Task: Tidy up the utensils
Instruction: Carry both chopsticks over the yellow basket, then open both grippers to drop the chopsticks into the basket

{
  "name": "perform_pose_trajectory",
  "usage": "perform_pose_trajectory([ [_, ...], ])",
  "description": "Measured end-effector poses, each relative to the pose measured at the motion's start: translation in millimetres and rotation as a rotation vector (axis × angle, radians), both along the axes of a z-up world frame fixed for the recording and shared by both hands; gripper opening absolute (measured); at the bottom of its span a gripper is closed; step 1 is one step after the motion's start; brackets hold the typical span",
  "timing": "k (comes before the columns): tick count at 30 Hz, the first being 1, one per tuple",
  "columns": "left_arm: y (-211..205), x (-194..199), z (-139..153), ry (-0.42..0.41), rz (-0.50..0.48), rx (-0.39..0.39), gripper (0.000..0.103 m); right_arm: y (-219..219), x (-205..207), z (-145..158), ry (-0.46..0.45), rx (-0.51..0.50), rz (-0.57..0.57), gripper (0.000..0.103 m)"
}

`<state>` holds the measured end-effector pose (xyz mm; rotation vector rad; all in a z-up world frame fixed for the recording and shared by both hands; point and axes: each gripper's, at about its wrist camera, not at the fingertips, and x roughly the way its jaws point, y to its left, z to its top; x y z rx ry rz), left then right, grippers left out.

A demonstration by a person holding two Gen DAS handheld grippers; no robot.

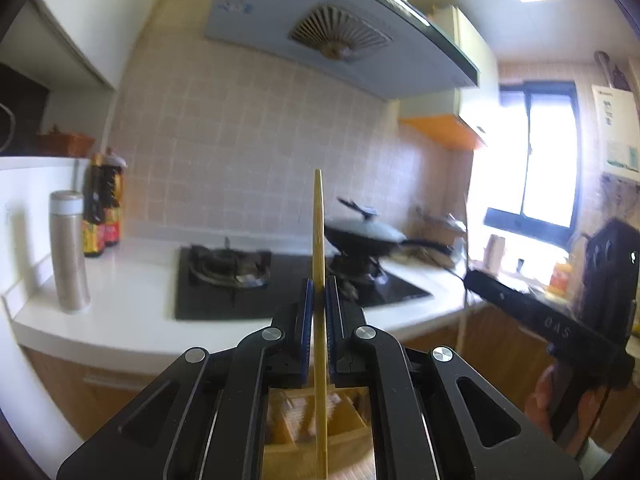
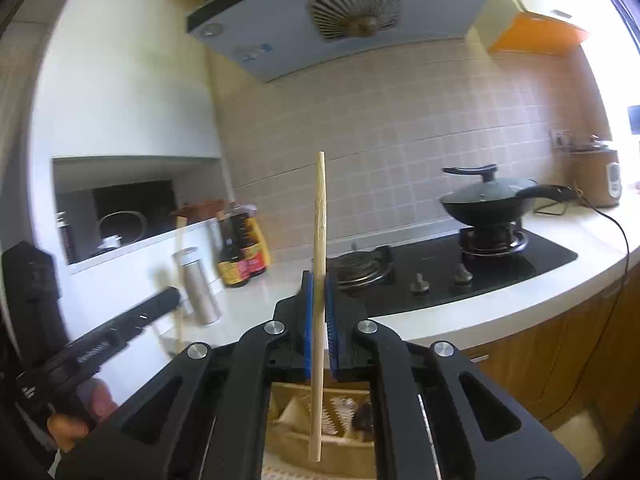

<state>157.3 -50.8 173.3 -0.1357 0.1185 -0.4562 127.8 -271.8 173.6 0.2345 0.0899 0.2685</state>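
Observation:
My left gripper (image 1: 319,284) is shut on a wooden chopstick (image 1: 318,232) that stands upright between its blue pads. My right gripper (image 2: 319,280) is shut on a second wooden chopstick (image 2: 319,216), also upright. Below each gripper, seen through the frame, a wooden utensil box (image 1: 320,420) with compartments lies; it also shows in the right wrist view (image 2: 320,420). The right gripper's body shows at the right of the left wrist view (image 1: 560,320). The left gripper's body shows at the left of the right wrist view (image 2: 120,328).
A white counter (image 1: 132,300) holds a black gas hob (image 2: 440,272), a lidded black wok (image 2: 492,200), a steel flask (image 1: 69,252) and sauce bottles (image 2: 242,248). A range hood (image 2: 340,16) hangs above. A rice cooker (image 2: 596,178) and its cable stand at far right.

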Motion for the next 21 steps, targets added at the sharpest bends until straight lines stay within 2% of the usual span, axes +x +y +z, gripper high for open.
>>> perform_pose_trajectory([
  [3, 1.1, 17.8, -10.5, -0.016, 0.032, -0.037, 0.004, -0.7, 17.3, -12.2, -0.006, -0.013, -0.069, 0.005],
  [9, 5.9, 51.7, -37.9, 0.011, 0.078, -0.093, 0.004, -0.9, 43.0, -33.7, -0.002, -0.041, -0.127, 0.005],
  [16, 7.4, 69.9, -58.7, 0.013, 0.118, -0.086, 0.004, -7.6, 64.1, -54.9, 0.014, -0.004, -0.126, 0.005],
  [21, 5.0, 72.3, -66.7, 0.006, 0.129, -0.067, 0.004, 0.2, 69.4, -66.9, -0.001, -0.045, -0.148, 0.005],
])
